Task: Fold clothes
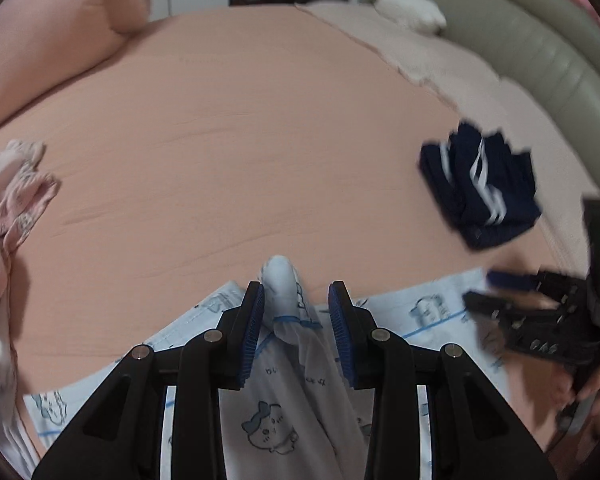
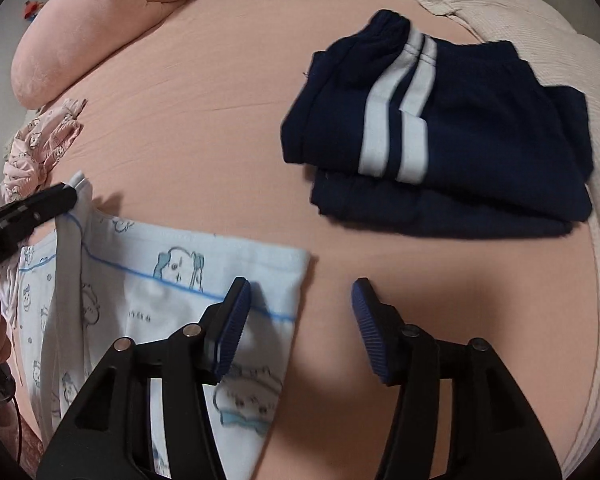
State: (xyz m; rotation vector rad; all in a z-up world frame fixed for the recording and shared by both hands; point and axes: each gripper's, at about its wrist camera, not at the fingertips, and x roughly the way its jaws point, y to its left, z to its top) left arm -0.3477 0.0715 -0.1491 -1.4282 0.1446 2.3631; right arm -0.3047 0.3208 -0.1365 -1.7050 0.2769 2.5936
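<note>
Right wrist view is showing the bed (image 2: pixel 228 92), its pink sheet carrying every garment. Beyond the right tool (image 2: pixel 300 300) and off to its right, the navy trousers (image 2: pixel 440 136) with white stripes are lying already folded into a compact stack, so that item appears finished. Directly under and to the left of this tool, the light blue printed garment (image 2: pixel 172 280) is lying partly spread on the sheet, and by its look it is the piece now being folded. Farther left, past the left tool (image 2: pixel 60 196), a pink printed garment (image 2: pixel 40 140) is sitting crumpled and seems still to be waiting. A pink pillow (image 2: pixel 80 40) is resting at the far left.

Left wrist view is showing the left tool (image 1: pixel 296 308) tilting steeply downward, with a raised fold of the light blue garment (image 1: pixel 288 280) standing between its fingers; the fold is lying against the left pad (image 1: pixel 256 320), while a gap is showing at the right one, so a firm pinch cannot be confirmed. The right tool (image 1: pixel 500 292), blurred, is appearing to its right.

The right tool's fingers are standing spread with nothing between them, pointing steeply down over the garment's edge.
</note>
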